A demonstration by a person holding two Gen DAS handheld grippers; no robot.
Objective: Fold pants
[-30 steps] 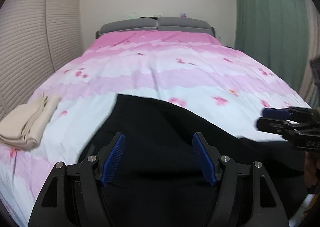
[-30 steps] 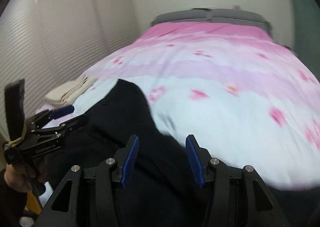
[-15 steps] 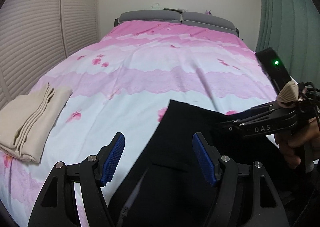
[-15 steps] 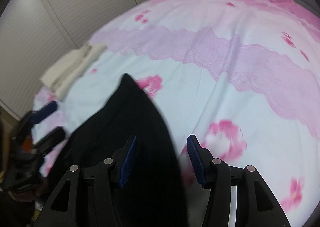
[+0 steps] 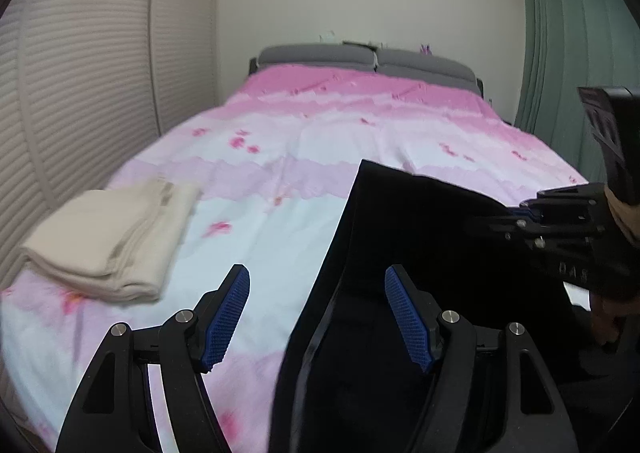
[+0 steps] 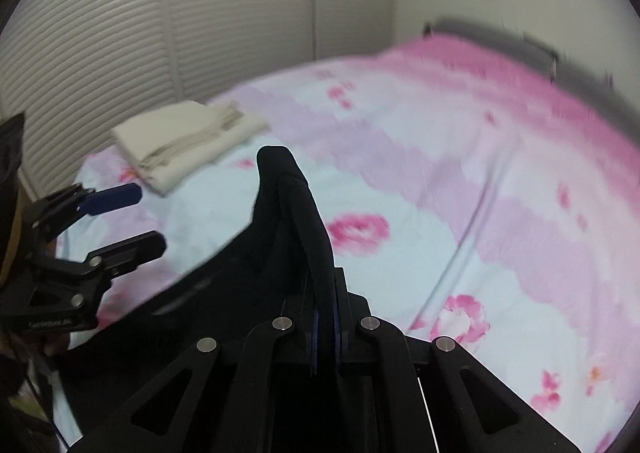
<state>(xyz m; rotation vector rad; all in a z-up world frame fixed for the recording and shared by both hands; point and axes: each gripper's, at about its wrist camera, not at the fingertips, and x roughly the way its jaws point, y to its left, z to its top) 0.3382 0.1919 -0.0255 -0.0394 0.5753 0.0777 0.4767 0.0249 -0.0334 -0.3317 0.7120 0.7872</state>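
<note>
right gripper (image 6: pixel 325 317): pads were apart half a second back, now they're clamped together on a bunched fold of the black pants (image 6: pixel 288 221). The cloth pokes up past the tips in a rounded hump.
left gripper (image 5: pixel 318 317): jaws apart same as before, nothing squeezed. The left edge of the pants runs up between the two blue pads without touching either, as far as I can tell.
pants vs earlier: a second ago they lay spread wide and low across the near end of the bed; now, in the left wrist view, they're pulled into a taller, narrower shape with a sharp corner up top, shifted to the right.
where the pants are: near end of the bed (image 5: pixel 360 141), on the pink and white flowered cover, one part lifted by the right gripper.
around: a folded cream cloth (image 5: pixel 108 237) sits on the bed's left side, well apart from the pants. Slatted doors (image 5: pixel 80 93) run along the left, a green curtain (image 5: pixel 568 53) on the right.
in the way: from the right wrist view, the bunched pants hide whatever's straight ahead of the tips.
view differences: only the left wrist view shows the curtain and a sharp grey headboard (image 5: pixel 360 57); the right wrist view is blurry there but shows both open fingers of the left gripper from the side.
</note>
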